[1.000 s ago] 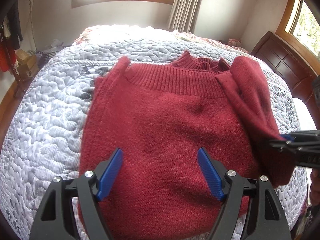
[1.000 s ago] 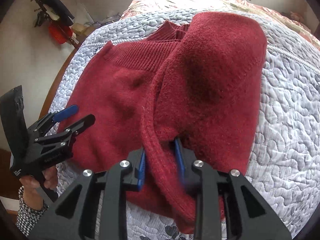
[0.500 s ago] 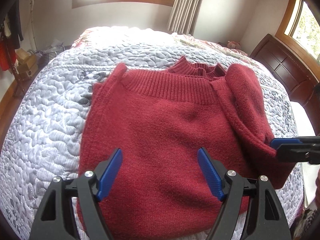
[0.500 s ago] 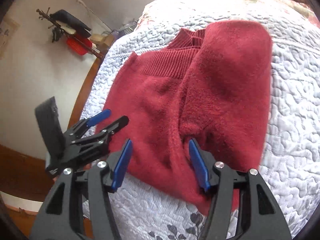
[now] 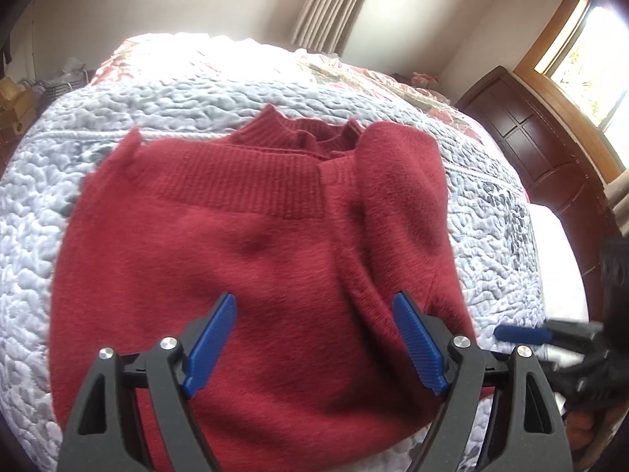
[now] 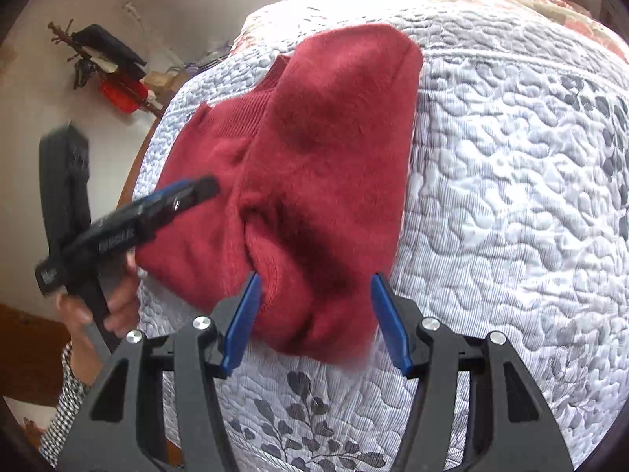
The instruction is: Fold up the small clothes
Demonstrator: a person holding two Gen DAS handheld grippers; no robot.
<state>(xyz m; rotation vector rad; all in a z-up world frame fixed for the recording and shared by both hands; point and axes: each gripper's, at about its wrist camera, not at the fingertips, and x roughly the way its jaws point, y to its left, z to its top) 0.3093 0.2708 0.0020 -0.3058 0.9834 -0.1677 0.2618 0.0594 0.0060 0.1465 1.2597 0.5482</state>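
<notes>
Red sweater part-folded on the bed, both grippers free of it

The red sweater (image 5: 243, 275) lies on the quilted bedspread (image 6: 511, 196) with its ribbed collar (image 5: 298, 137) at the far end; the right sleeve (image 6: 338, 149) is laid over the body and the ribbed hem (image 5: 243, 181) sits folded up across it, so by my reading the side folds are done and a last fold and a smoothing remain; the left gripper (image 5: 314, 338) hovers over the near half with jaws spread wide, holding nothing; the right gripper (image 6: 314, 318) is likewise spread and empty, its pads either side of the sleeve's near end; bare quilt lies to the right and beyond the collar, giving room to work; the near edge of the bed is close under the garment; a dark wooden headboard (image 5: 542, 149) stands well off to the right.
</notes>
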